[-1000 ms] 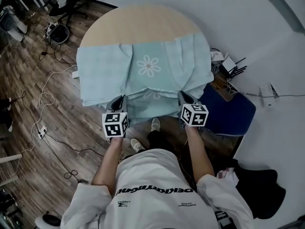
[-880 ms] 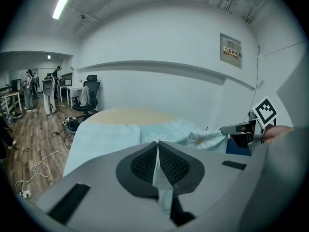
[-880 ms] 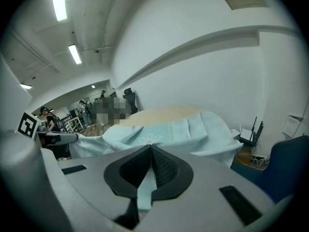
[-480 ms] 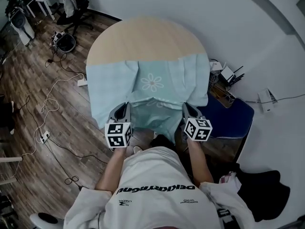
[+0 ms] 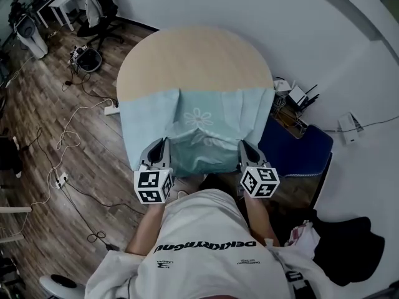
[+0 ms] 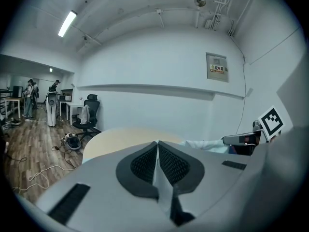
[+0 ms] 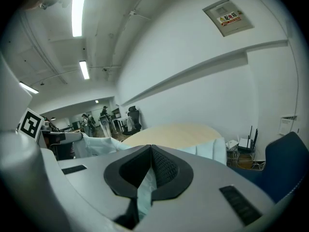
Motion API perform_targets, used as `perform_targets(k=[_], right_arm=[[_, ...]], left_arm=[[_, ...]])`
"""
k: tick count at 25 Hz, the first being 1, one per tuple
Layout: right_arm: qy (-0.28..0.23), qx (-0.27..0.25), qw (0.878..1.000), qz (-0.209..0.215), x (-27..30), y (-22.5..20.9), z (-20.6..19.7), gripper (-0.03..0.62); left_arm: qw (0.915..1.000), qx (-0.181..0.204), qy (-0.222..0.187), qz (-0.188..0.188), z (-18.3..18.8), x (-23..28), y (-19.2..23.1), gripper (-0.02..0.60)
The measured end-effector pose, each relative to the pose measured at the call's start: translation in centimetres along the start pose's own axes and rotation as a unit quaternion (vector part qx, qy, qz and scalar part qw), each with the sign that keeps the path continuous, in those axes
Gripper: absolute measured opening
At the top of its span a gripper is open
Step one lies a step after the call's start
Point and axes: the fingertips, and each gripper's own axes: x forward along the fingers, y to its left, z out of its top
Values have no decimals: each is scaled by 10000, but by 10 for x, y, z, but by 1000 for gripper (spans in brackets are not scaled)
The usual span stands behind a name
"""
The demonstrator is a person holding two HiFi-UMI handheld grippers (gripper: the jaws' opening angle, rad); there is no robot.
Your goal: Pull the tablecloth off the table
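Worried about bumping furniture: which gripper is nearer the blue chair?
Right. The right gripper, shut on the tablecloth, is next to the blue chair; the left gripper grips the cloth's opposite side, with hanging cloth between it and the chair.

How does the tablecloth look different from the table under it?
The tablecloth is pale teal with a daisy print; the table is plain beige. The tablecloth is rumpled and hangs over the near edge; the table is flat and smooth. Both are pale.
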Motion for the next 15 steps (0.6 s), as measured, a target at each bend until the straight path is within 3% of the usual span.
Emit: perform_targets(k=[15], right_arm=[[-489, -136, 9987, 109, -42, 25, 23, 32]], left_arm=[[9992, 33, -390, 109, 22, -41, -14, 16]])
